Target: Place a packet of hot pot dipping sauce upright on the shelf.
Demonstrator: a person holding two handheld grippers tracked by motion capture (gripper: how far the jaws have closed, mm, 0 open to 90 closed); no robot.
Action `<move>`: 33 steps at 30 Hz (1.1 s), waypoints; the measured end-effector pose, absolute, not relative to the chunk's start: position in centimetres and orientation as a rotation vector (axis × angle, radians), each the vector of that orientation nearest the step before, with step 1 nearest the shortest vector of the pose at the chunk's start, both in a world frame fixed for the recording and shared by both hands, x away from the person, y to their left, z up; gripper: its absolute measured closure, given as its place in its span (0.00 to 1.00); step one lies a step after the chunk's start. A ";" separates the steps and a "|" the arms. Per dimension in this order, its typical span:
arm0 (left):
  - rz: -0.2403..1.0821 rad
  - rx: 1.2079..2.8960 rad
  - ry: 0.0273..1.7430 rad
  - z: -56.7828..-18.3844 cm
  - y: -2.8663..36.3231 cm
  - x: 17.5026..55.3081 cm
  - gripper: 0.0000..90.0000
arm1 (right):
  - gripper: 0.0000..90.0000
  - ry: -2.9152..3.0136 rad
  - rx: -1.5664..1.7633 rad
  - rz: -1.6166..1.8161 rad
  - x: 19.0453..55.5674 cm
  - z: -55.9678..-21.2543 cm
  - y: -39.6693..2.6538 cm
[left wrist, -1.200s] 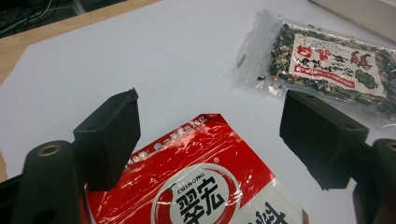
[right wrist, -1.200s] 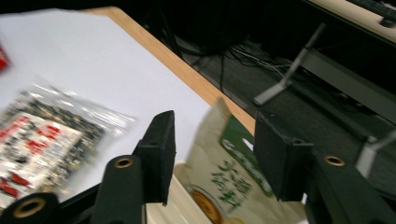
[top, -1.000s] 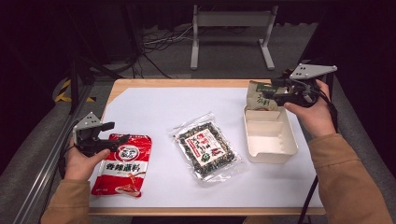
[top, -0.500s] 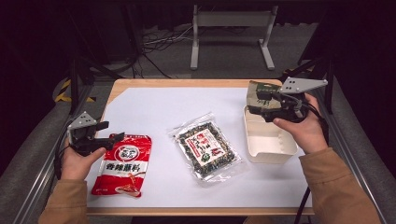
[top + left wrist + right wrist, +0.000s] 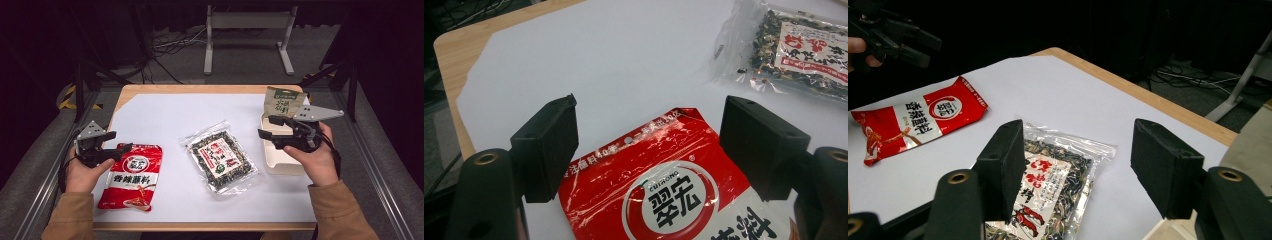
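Red and clear packets lay unpacked on the worktop, one brown bag stood in the tray, both hand-held grippers gaped empty.

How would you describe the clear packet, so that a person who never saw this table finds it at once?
Start from the white sheet that covers the wooden table. Near its middle, between the red packet at the left and the cream box at the right, lies the clear packet. It alone is transparent: dark dried bits show through it around a red-and-white label.
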State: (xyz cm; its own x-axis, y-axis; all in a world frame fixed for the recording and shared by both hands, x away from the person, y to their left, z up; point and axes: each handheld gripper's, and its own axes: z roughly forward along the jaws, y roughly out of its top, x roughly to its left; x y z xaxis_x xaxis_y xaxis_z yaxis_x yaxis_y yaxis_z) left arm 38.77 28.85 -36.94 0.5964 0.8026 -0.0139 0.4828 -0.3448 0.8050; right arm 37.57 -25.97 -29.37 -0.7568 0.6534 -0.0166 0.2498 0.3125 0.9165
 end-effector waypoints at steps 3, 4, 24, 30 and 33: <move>0.494 1.995 1.014 -37.0 29.2 38.8 0.27 | 0.43 2.207 0.811 1.453 37.5 -30.1 -25.4; 0.489 1.995 1.004 -37.0 29.3 38.8 0.26 | 0.43 2.216 0.813 1.457 37.5 -30.4 -25.1; 0.482 2.018 1.079 -40.2 32.0 41.0 0.18 | 0.43 2.303 0.794 1.400 37.6 -32.4 -23.5; 0.451 2.025 1.136 -41.6 32.4 42.8 0.18 | 0.42 2.318 0.793 1.376 37.2 -32.8 -23.4; 0.433 2.043 1.159 -42.4 32.3 43.6 0.18 | 0.42 2.322 0.800 1.364 37.1 -33.0 -23.4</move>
